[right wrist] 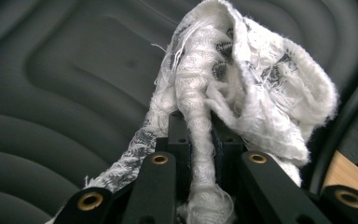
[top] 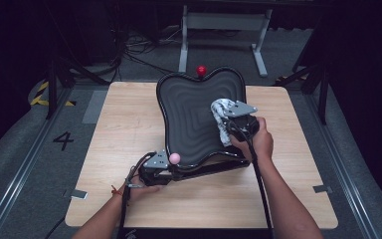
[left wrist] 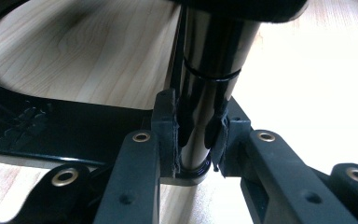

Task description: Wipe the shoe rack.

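Note:
A black heart-shaped panel [top: 191, 119] with ridged contours stands tilted on a black base on the wooden table [top: 124, 124]. It carries a red knob [top: 201, 70] at the top and a pink knob [top: 174, 158] at its lower left corner. My right gripper [top: 227, 121] is shut on a white cloth [top: 220, 110] and holds it against the panel's right side. In the right gripper view the cloth [right wrist: 242, 79] bunches over the gripper [right wrist: 200, 130] and against the ridged surface [right wrist: 74, 70]. My left gripper [left wrist: 198, 133] is shut on a glossy black post [left wrist: 209, 60] of the base, low at the front left [top: 165, 172].
The black base frame [left wrist: 51, 126] lies on the table under the panel. Bare wood stretches to the left and front of the stand. Beyond the table are a grey metal stand [top: 224, 30], floor cables and dark frames.

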`<state>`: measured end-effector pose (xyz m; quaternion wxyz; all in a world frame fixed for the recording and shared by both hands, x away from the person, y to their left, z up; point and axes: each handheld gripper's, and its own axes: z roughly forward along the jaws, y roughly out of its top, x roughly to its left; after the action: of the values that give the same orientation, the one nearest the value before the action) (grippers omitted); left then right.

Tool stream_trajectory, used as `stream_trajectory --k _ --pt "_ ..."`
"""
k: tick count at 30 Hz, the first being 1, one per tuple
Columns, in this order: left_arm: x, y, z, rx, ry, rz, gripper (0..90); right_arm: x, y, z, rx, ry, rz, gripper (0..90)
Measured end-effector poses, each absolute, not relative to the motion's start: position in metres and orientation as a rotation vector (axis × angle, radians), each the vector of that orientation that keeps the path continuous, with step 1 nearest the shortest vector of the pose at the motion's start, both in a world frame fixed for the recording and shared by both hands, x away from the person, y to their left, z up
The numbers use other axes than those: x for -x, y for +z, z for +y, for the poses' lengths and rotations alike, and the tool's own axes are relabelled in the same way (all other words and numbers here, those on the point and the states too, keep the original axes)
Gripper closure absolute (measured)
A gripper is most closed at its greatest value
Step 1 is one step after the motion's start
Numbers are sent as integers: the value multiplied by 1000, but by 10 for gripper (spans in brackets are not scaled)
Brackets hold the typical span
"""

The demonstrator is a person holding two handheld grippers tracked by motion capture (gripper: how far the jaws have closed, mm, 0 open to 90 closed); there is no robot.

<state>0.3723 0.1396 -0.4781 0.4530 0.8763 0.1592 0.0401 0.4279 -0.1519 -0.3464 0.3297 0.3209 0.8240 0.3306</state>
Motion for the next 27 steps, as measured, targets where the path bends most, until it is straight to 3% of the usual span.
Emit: stream_trajectory --k 13,27 --pt "-373 -478 140 -2166 96 390 740 -437 -346 -195 -962 839 2101 812" --pt "-373 -478 139 -2168 89 389 739 -426 -347 -150 -846 889 2154 811"
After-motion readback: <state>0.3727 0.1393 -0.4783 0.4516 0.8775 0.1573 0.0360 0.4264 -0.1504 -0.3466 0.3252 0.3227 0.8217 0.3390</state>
